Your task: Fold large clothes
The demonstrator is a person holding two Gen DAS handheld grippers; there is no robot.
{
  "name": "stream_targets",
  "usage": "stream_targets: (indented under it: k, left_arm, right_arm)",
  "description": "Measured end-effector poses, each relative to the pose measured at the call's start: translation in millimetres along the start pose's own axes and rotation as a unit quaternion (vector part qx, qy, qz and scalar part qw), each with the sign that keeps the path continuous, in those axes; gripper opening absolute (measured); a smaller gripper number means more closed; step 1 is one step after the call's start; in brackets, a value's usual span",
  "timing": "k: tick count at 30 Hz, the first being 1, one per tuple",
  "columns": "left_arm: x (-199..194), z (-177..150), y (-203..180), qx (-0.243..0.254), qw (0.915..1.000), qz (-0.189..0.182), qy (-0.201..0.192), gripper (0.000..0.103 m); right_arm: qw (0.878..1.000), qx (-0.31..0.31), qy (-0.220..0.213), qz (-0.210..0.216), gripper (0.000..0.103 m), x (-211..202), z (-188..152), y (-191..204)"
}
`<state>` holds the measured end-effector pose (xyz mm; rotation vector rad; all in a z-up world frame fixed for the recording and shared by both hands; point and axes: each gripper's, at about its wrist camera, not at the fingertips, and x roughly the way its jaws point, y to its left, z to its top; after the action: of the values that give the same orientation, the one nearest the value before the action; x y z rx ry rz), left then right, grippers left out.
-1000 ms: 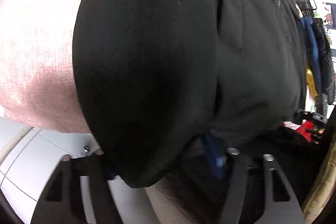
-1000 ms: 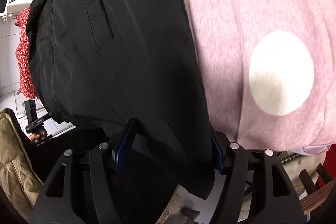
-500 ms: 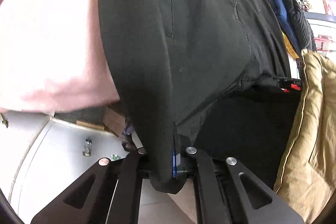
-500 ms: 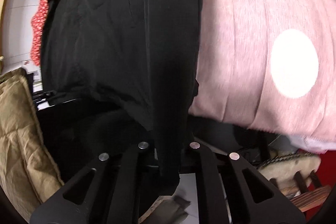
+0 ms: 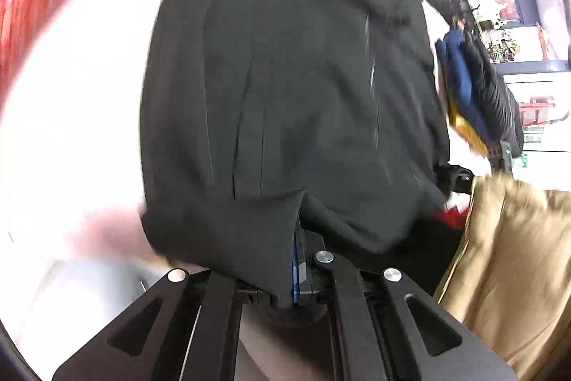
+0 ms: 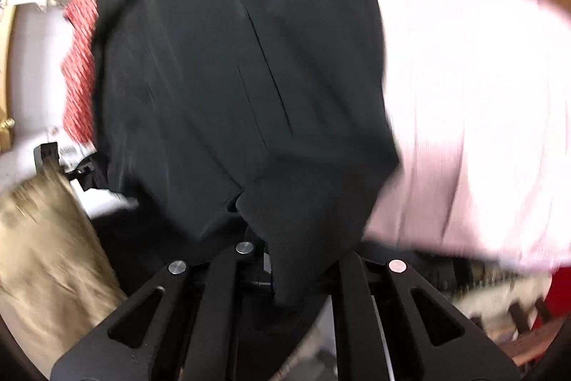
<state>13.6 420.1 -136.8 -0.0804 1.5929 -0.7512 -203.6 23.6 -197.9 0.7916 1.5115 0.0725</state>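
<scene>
A large black jacket (image 5: 285, 95) lies spread over a pale pink cover (image 5: 71, 113) and fills the middle of both views. My left gripper (image 5: 285, 277) is shut on its near hem, which bunches up and folds over the fingers. In the right wrist view the same black jacket (image 6: 242, 88) hangs from my right gripper (image 6: 285, 274), which is shut on the other part of the hem. Both views are blurred by motion. The pocket seams show as dark slits.
A tan padded garment (image 5: 506, 266) lies at the right of the left wrist view and at the lower left of the right wrist view (image 6: 46, 249). Hanging blue and dark clothes (image 5: 474, 88) stand at the far right. A red patterned cloth (image 6: 80, 66) lies beyond the jacket.
Both grippers closed on the jacket hem a second ago and have since lifted and pushed it forward, so the hem now folds over towards the far side.
</scene>
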Motion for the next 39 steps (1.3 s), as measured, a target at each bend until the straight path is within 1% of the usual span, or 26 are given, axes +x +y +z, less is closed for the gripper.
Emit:
stream_targets:
  k: [2, 3, 5, 6, 7, 8, 9, 10, 11, 12, 14, 16, 17, 18, 20, 21, 24, 27, 28, 30, 31, 32, 35, 36, 37, 39]
  left_arm:
    - [-6.1, 32.3, -18.1, 0.010, 0.9992, 0.008, -0.039, 0.005]
    - [-12.7, 53.5, -18.7, 0.006, 0.9979, 0.012, -0.063, 0.005]
    - [-24.5, 82.9, -12.9, -0.006, 0.9953, 0.018, -0.095, 0.005]
    - [-29.8, 99.3, -7.0, -0.016, 0.9938, 0.017, -0.109, 0.005]
    - [-32.5, 118.5, -3.4, -0.025, 0.9926, 0.014, -0.118, 0.005]
    - [-33.7, 135.3, -3.6, -0.025, 0.9916, 0.020, -0.125, 0.005]
    - [-33.8, 149.8, -7.7, -0.022, 0.9905, 0.029, -0.133, 0.005]
    - [-34.2, 169.8, -12.8, -0.015, 0.9887, 0.040, -0.144, 0.005]
    - [-37.3, 182.1, -13.0, -0.012, 0.9872, 0.048, -0.151, 0.005]
    - [-40.9, 192.9, -11.7, -0.012, 0.9856, 0.052, -0.160, 0.005]
    - [-47.7, 223.4, -15.9, -0.021, 0.9807, 0.049, -0.188, 0.005]
    - [-53.6, 249.8, -18.3, -0.025, 0.9769, 0.054, -0.205, 0.005]
    - [-54.4, 263.0, -19.6, -0.027, 0.9756, 0.057, -0.210, 0.005]
    - [-53.0, 277.1, -21.5, -0.030, 0.9747, 0.060, -0.213, 0.005]
    - [-51.7, 296.5, -25.0, -0.035, 0.9737, 0.068, -0.215, 0.005]
    - [-49.6, 305.7, -26.5, -0.036, 0.9732, 0.073, -0.215, 0.005]
    - [-40.4, 335.7, -24.2, -0.049, 0.9719, 0.084, -0.215, 0.005]
    - [-37.2, 354.9, -8.8, -0.081, 0.9707, 0.076, -0.213, 0.006]
    - [-32.7, 361.0, -3.1, -0.097, 0.9700, 0.071, -0.211, 0.007]
    - [-24.2, 369.8, 6.6, -0.119, 0.9692, 0.066, -0.206, 0.008]
    - [-18.0, 372.9, 14.5, -0.128, 0.9669, 0.054, -0.214, 0.009]
    - [-14.1, 373.4, 19.1, -0.139, 0.9664, 0.046, -0.211, 0.010]
    - [-5.5, 372.5, 39.0, -0.184, 0.9613, 0.006, -0.205, 0.021]
    - [-5.4, 371.2, 43.0, -0.193, 0.9591, -0.003, -0.207, 0.027]
    - [-7.3, 368.7, 48.6, -0.205, 0.9551, -0.014, -0.213, 0.040]
    - [-16.9, 364.5, 57.5, -0.228, 0.9444, -0.029, -0.235, 0.058]
  right_arm:
    - [0.999, -0.023, -0.031, -0.014, 0.008, -12.6, 31.8, 15.0]
    - [0.998, -0.030, -0.046, -0.020, 0.008, -17.7, 43.7, 19.7]
    - [0.996, -0.038, -0.078, -0.036, 0.008, -30.2, 71.2, 27.1]
    - [0.993, -0.037, -0.101, -0.046, 0.008, -39.7, 93.2, 30.1]
    - [0.991, -0.035, -0.117, -0.047, 0.008, -46.5, 105.8, 30.5]
    - [0.990, -0.037, -0.129, -0.044, 0.008, -51.5, 119.1, 34.5]
    - [0.988, -0.045, -0.142, -0.047, 0.008, -63.3, 144.9, 33.5]
    - [0.985, -0.051, -0.151, -0.060, 0.008, -65.7, 158.2, 43.3]
    - [0.982, -0.058, -0.162, -0.073, 0.008, -70.8, 177.0, 53.0]
    - [0.981, -0.060, -0.170, -0.076, 0.008, -75.6, 189.6, 57.2]
    - [0.977, -0.059, -0.192, -0.070, 0.008, -88.1, 220.6, 59.6]
    - [0.974, -0.050, -0.211, -0.064, 0.008, -99.2, 249.6, 67.6]
    - [0.974, -0.045, -0.215, -0.061, 0.008, -105.1, 268.9, 60.8]
    - [0.973, -0.038, -0.221, -0.056, 0.008, -110.7, 283.4, 63.4]
    - [0.972, -0.022, -0.228, -0.046, 0.008, -113.4, 305.7, 66.4]
    - [0.972, -0.013, -0.230, -0.042, 0.008, -115.6, 315.9, 74.4]
    - [0.971, 0.011, -0.236, -0.031, 0.008, -113.5, 344.3, 71.3]
    - [0.971, 0.038, -0.236, -0.015, 0.008, -105.9, 376.9, 67.2]
    - [0.971, 0.043, -0.235, -0.012, 0.008, -109.0, 379.2, 65.3]
    - [0.971, 0.053, -0.231, -0.011, 0.008, -101.8, 391.8, 62.5]
    - [0.972, 0.057, -0.228, -0.011, 0.009, -96.9, 397.4, 60.9]
    - [0.973, 0.066, -0.223, -0.008, 0.009, -90.6, 403.5, 58.1]
    - [0.973, 0.093, -0.212, 0.010, 0.010, -77.1, 414.9, 47.9]
    - [0.971, 0.107, -0.211, 0.025, 0.011, -71.8, 417.5, 41.7]
    - [0.970, 0.116, -0.211, 0.036, 0.011, -68.9, 418.9, 37.4]
    - [0.967, 0.134, -0.210, 0.056, 0.017, -63.8, 421.3, 29.6]
